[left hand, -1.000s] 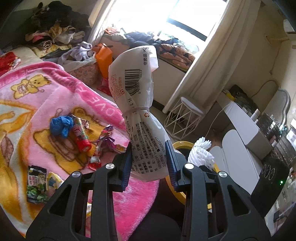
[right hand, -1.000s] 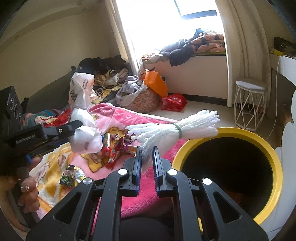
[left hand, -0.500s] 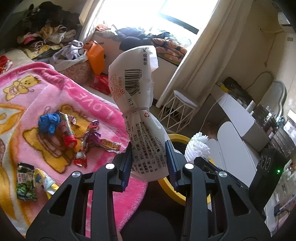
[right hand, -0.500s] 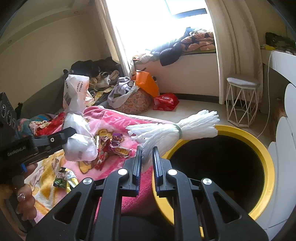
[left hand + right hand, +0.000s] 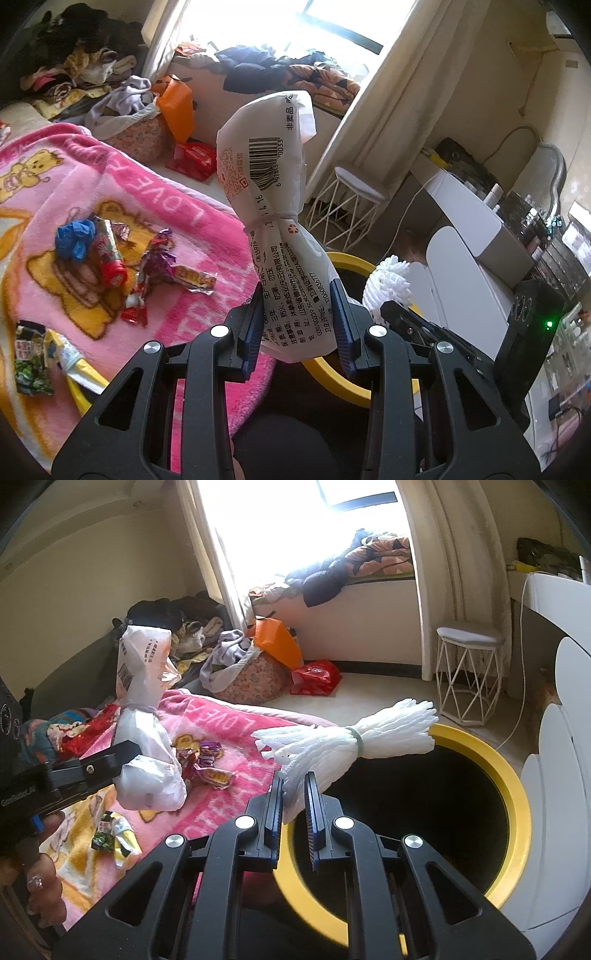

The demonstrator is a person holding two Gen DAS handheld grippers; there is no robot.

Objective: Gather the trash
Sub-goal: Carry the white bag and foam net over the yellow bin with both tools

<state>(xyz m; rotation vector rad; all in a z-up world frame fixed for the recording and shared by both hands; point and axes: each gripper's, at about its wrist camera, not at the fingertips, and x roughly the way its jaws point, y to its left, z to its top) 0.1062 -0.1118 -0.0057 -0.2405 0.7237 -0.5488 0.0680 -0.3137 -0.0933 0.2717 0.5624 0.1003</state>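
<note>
My left gripper [image 5: 297, 325] is shut on a white printed plastic bag [image 5: 273, 206] tied at its waist, held upright above the pink blanket's edge; the bag also shows in the right wrist view [image 5: 146, 720]. My right gripper [image 5: 293, 812] is shut on a white foam net bundle [image 5: 347, 740] bound with a green band, held over the near rim of the yellow-rimmed trash bin [image 5: 517, 797]. The bin's rim [image 5: 351, 262] and the bundle's end [image 5: 388, 284] show behind the bag in the left wrist view. Loose wrappers [image 5: 162, 266] and a blue crumpled piece [image 5: 74, 238] lie on the blanket.
The pink bear blanket [image 5: 122, 192] covers the bed at left. A green snack packet [image 5: 31, 354] lies near its front edge. A white wire stool [image 5: 467, 672], a red bag [image 5: 314, 677] and an orange bag [image 5: 275, 642] stand on the floor. White furniture [image 5: 561, 775] flanks the bin.
Both grippers have moved right, toward the bin, each keeping its hold. The bin now fills more of the right wrist view and the foam bundle hangs over its opening.
</note>
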